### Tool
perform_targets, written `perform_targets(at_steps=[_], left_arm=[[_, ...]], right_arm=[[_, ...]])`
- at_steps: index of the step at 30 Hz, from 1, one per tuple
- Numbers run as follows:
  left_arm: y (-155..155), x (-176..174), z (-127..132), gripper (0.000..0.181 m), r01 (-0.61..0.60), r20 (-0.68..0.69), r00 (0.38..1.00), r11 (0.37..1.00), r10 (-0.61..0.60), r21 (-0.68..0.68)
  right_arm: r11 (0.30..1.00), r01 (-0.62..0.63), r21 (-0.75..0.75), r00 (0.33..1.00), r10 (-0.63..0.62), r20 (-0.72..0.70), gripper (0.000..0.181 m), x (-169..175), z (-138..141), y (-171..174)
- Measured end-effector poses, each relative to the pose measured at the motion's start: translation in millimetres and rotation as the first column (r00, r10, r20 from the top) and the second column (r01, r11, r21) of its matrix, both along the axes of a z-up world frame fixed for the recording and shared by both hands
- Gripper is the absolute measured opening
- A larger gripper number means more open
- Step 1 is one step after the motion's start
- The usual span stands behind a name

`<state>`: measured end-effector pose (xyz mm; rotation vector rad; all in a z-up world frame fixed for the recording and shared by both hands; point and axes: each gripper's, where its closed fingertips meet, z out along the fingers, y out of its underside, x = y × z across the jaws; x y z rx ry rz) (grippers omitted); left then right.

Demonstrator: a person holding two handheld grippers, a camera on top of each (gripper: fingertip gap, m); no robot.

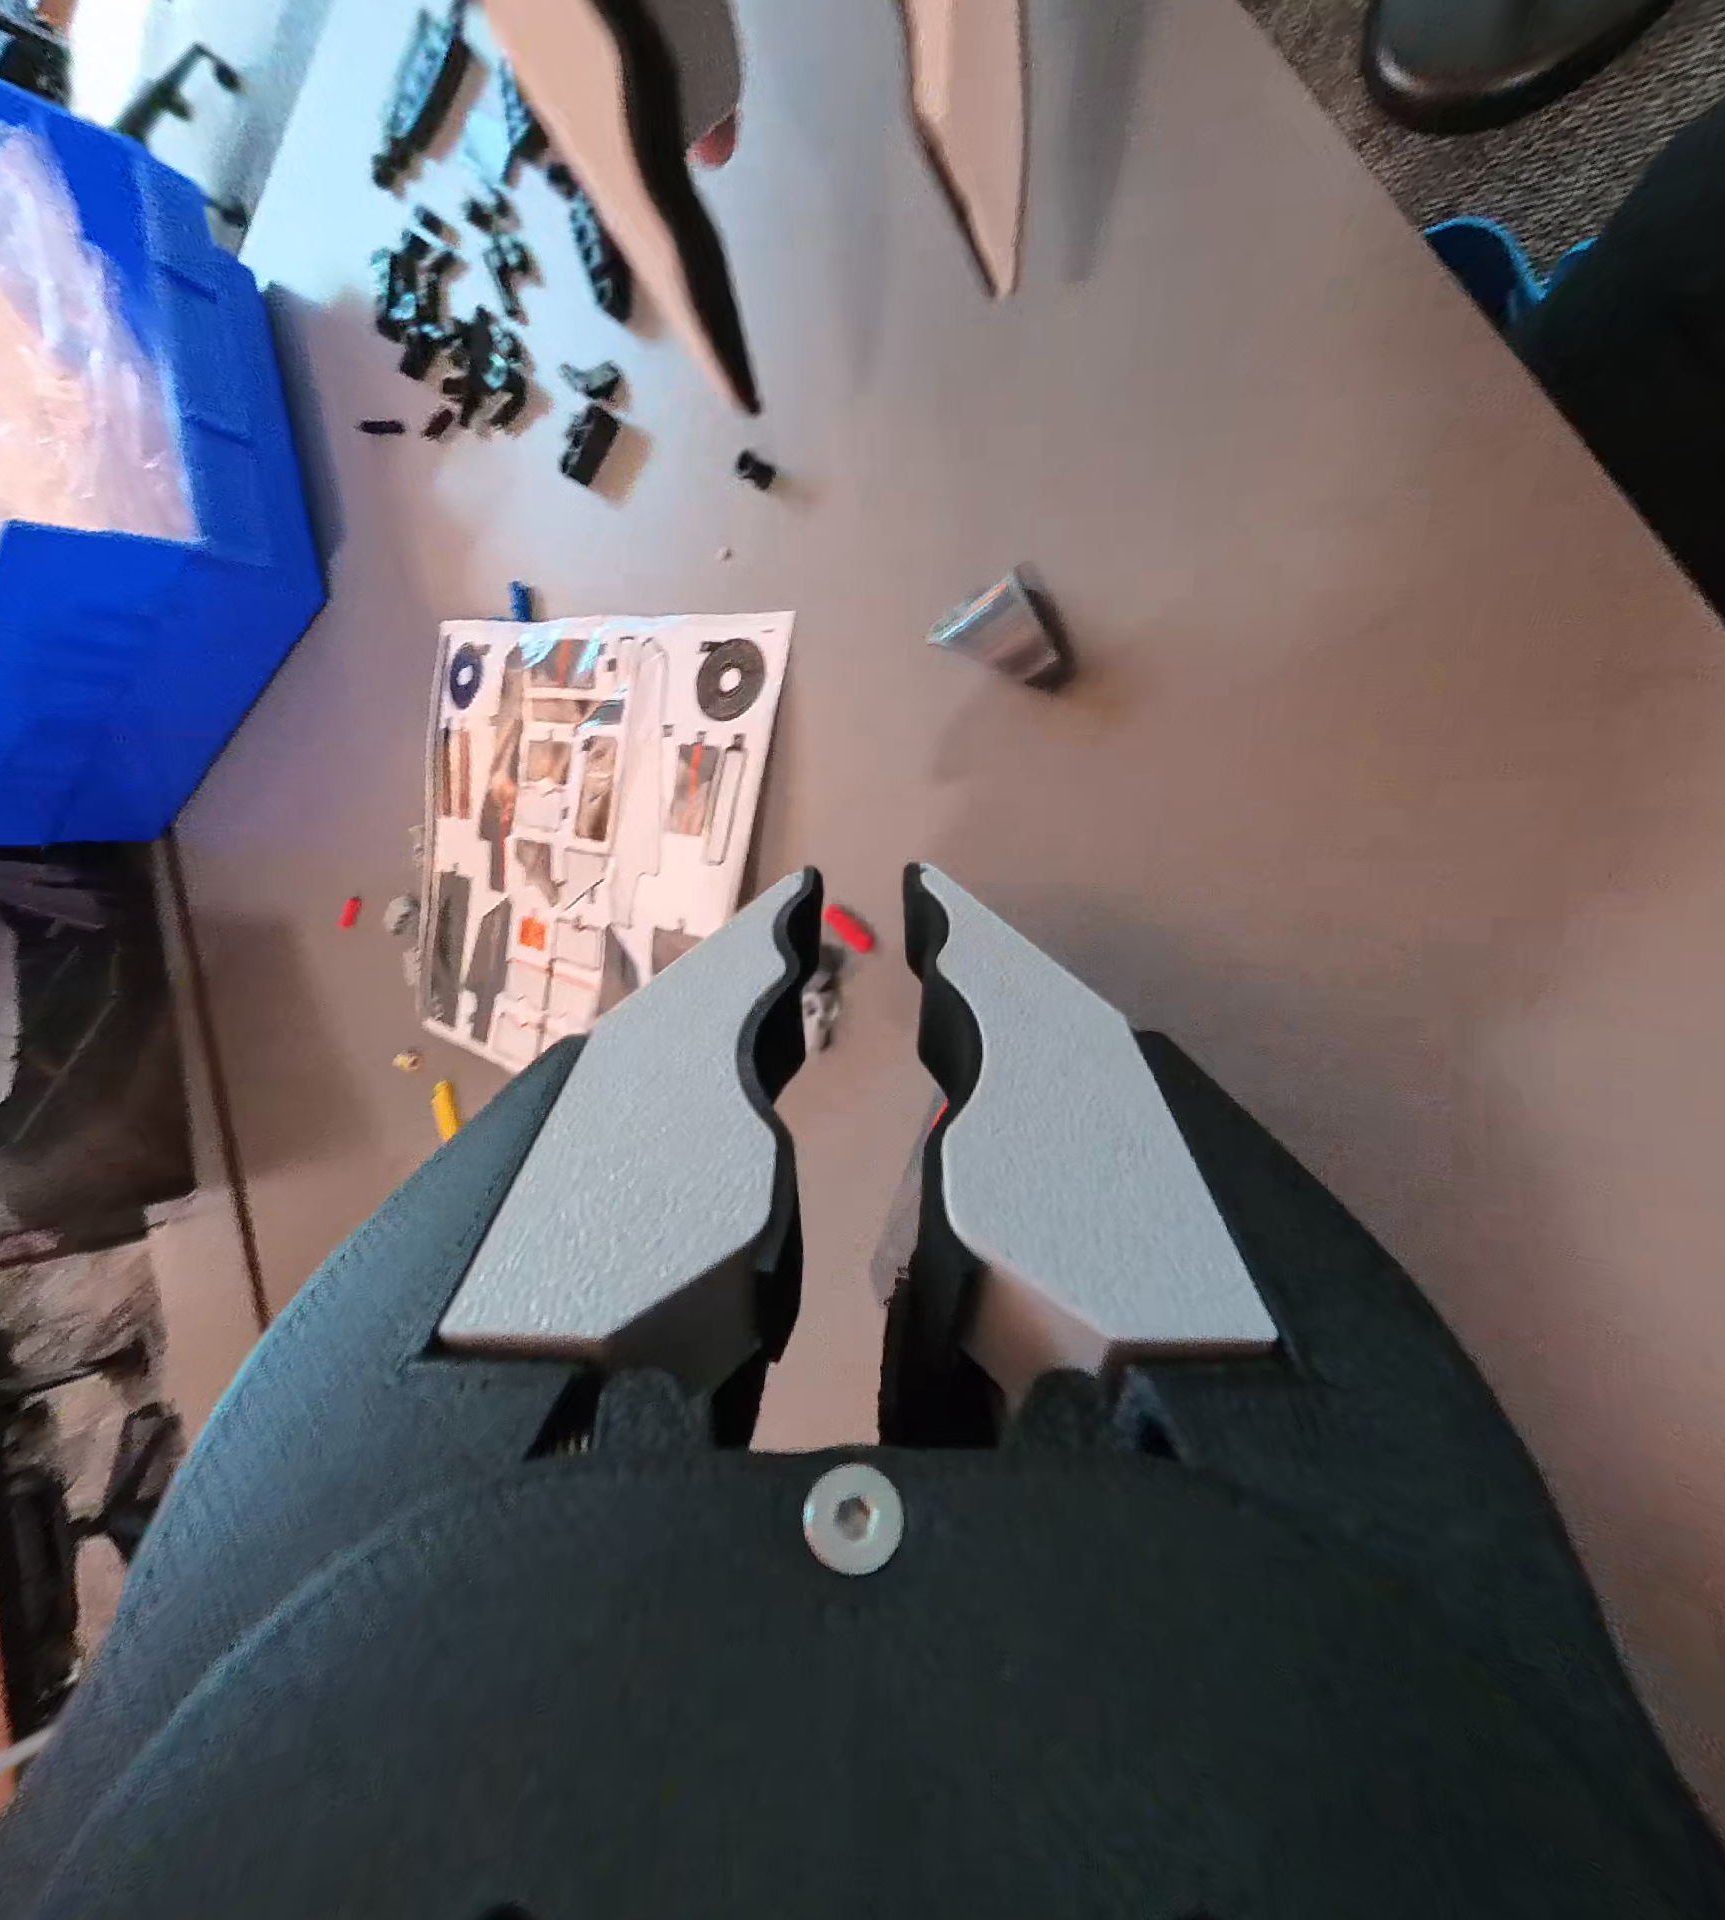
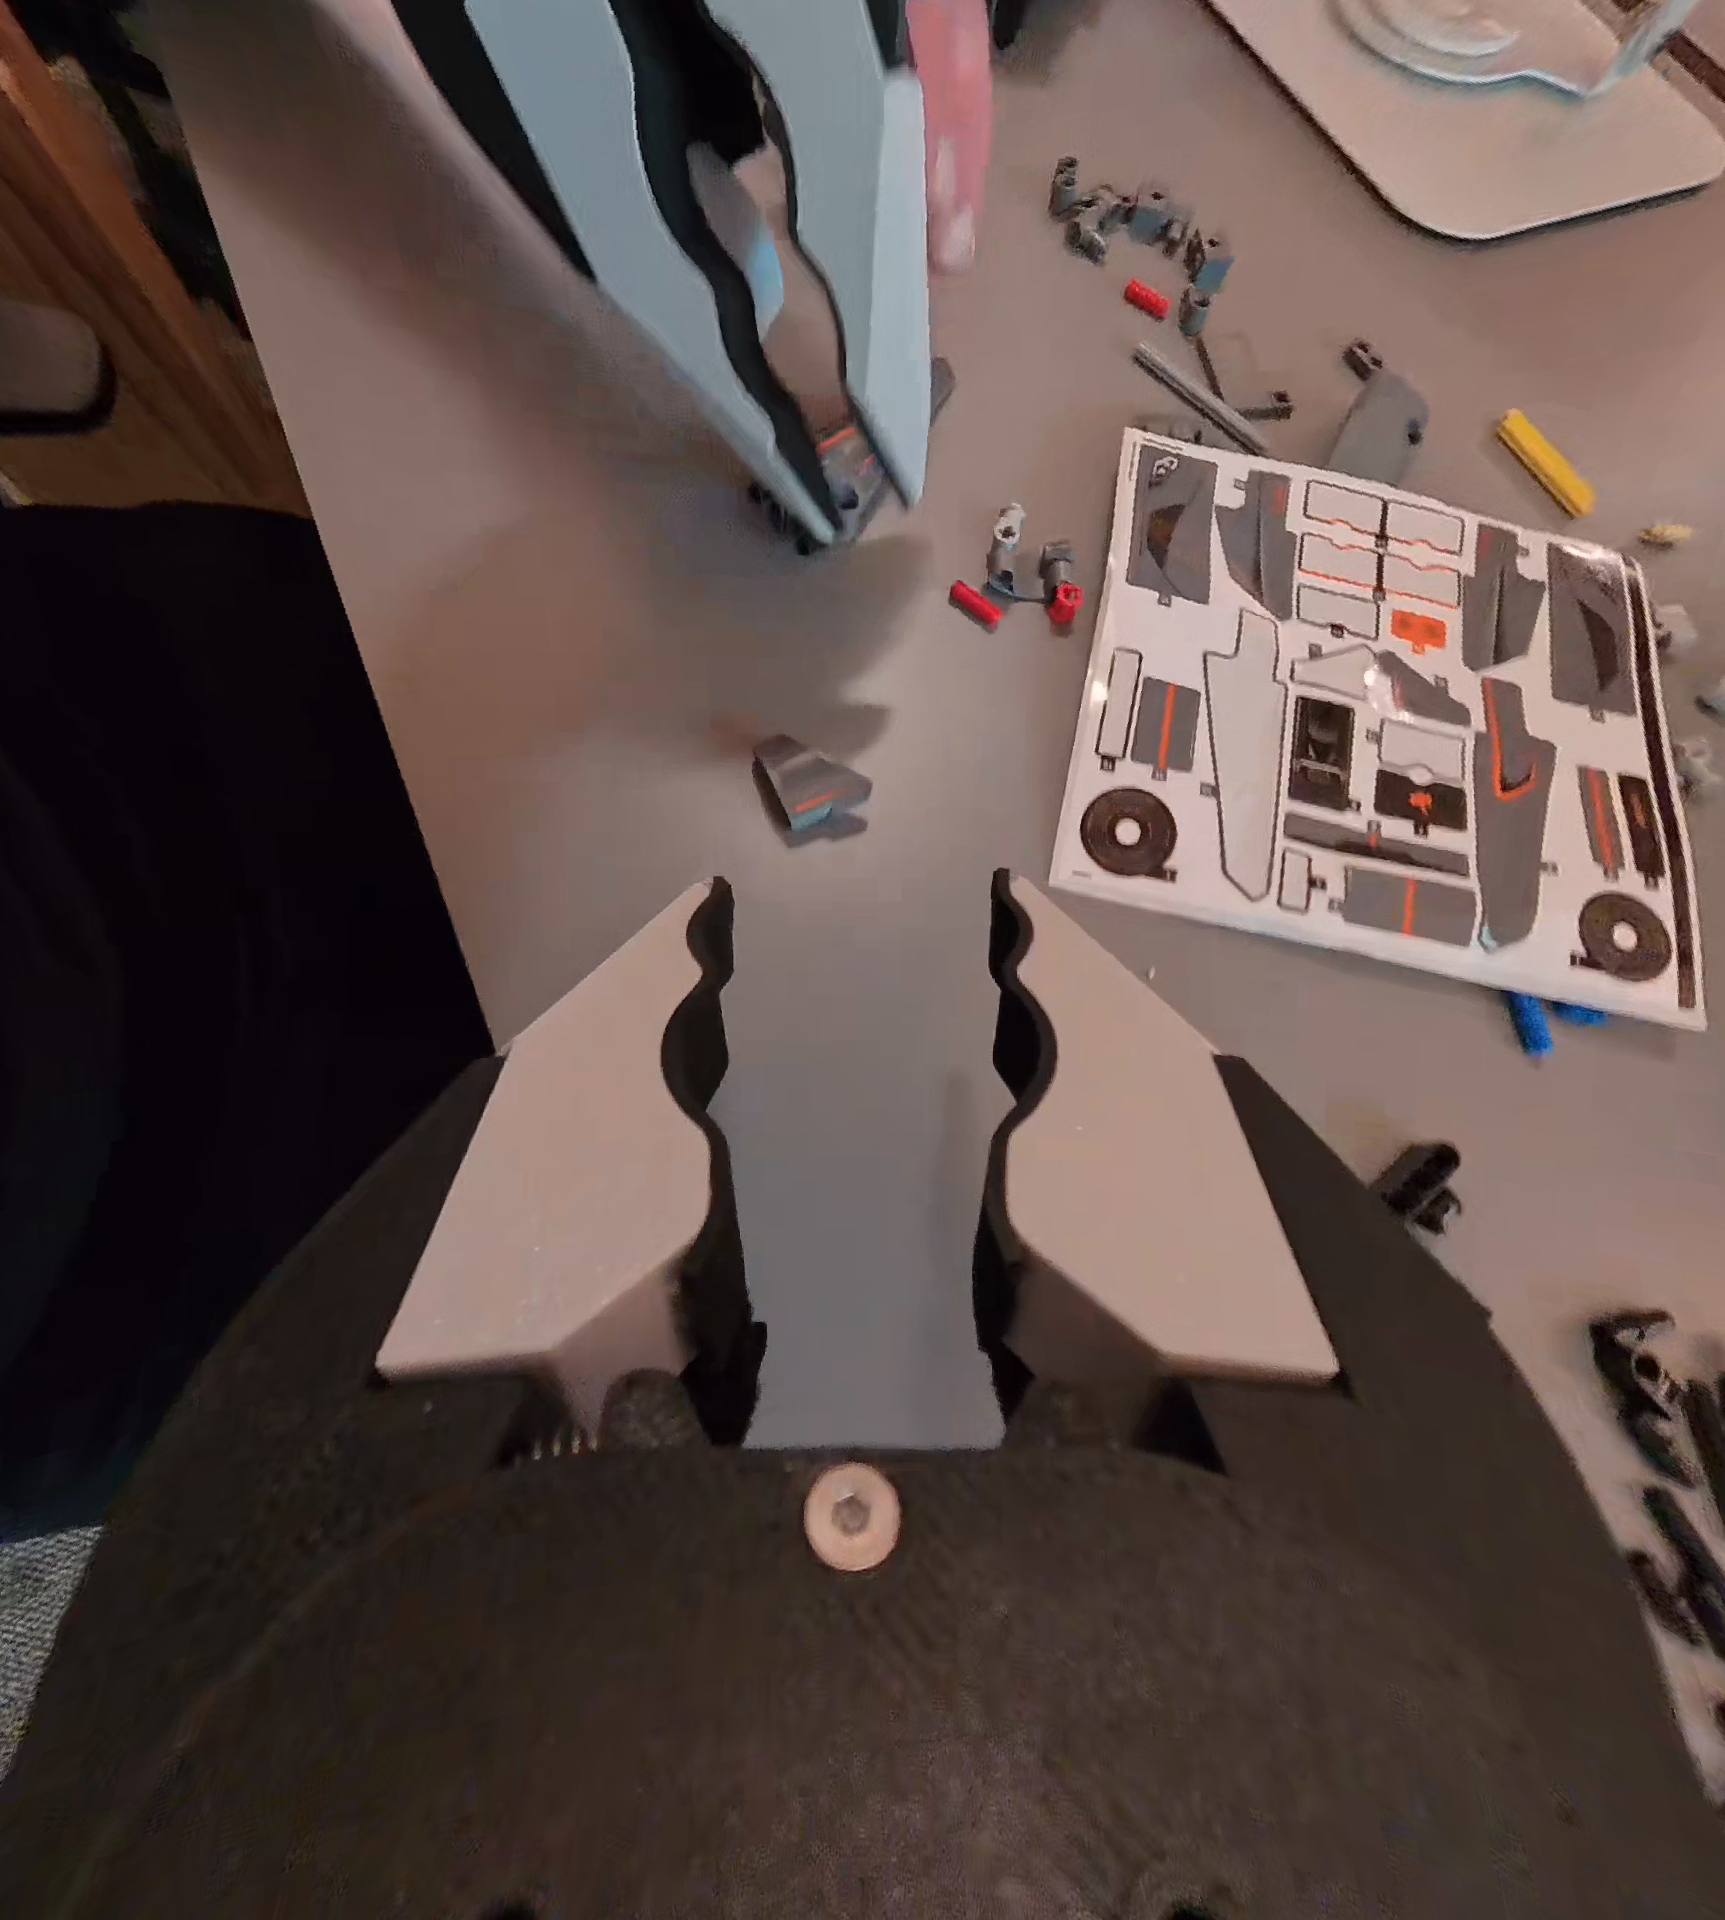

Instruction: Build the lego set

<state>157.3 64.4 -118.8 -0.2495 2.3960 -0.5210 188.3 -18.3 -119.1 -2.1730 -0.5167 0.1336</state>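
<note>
The left claw (image 1: pixel 860 904) is nearly closed on a small grey-and-orange lego piece (image 2: pixel 842 457) (partly hidden); the right claw (image 2: pixel 858 914) gapes empty over the grey tabletop (image 2: pixel 546 582), near a white sticker sheet (image 2: pixel 1377 727).

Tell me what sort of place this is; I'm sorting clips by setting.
Probably an office or home desk used as a hobby bench: a plain table strewn with loose black pieces, a sticker sheet, a blue storage bin, carpet beside it.
</note>
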Motion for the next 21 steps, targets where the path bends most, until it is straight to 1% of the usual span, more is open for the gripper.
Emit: perform_targets(at_steps=[3, 5, 7, 8, 10, 12, 14, 17, 21], left_arm=[[15, 1, 16, 0.013, -0.048, 0.049, 0.998, 0.998, 0.047, 0.03], [28, 0, 24, 0.013, -0.098, 0.072, 0.993, 0.994, 0.094, 0.056], [43, -5, 26, 0.015, -0.153, 0.061, 0.987, 0.986, 0.149, 0.072], [51, -9, 25, 0.017, -0.179, 0.036, 0.984, 0.981, 0.176, 0.082], [63, -19, 21, 0.014, -0.211, 0.003, 0.977, 0.973, 0.212, 0.097], [71, -30, 15, 0.016, -0.238, -0.057, 0.968, 0.966, 0.244, 0.104], [75, -36, 12, 0.015, -0.243, -0.071, 0.966, 0.965, 0.25, 0.102], [80, -37, 3, 0.017, -0.249, -0.082, 0.962, 0.962, 0.259, 0.114], [85, -34, -10, 0.026, -0.243, -0.11, 0.961, 0.963, 0.255, 0.114]], right_arm=[[1.0, 0.011, 0.011, 1.0, -0.011, 0.008, 0.05, 2, -1, -8], [1.0, 0.008, 0.012, 0.999, -0.009, 0.033, 0.051, 1, -2, -7], [1.0, -0.007, 0.006, 0.998, 0.007, 0.056, 0.052, -3, -3, -4], [1.0, -0.013, 0.003, 0.998, 0.012, 0.064, 0.053, -4, -4, -1], [1.0, -0.031, -0.004, 0.997, 0.031, 0.072, 0.055, -8, -6, 4], [0.999, -0.046, -0.023, 0.996, 0.048, 0.075, 0.059, -12, -8, 10], [0.997, -0.07, -0.035, 0.994, 0.073, 0.083, 0.06, -17, -11, 14], [0.995, -0.08, -0.063, 0.992, 0.086, 0.094, 0.063, -21, -16, 19], [0.993, -0.086, -0.084, 0.991, 0.093, 0.091, 0.066, -25, -21, 26]])
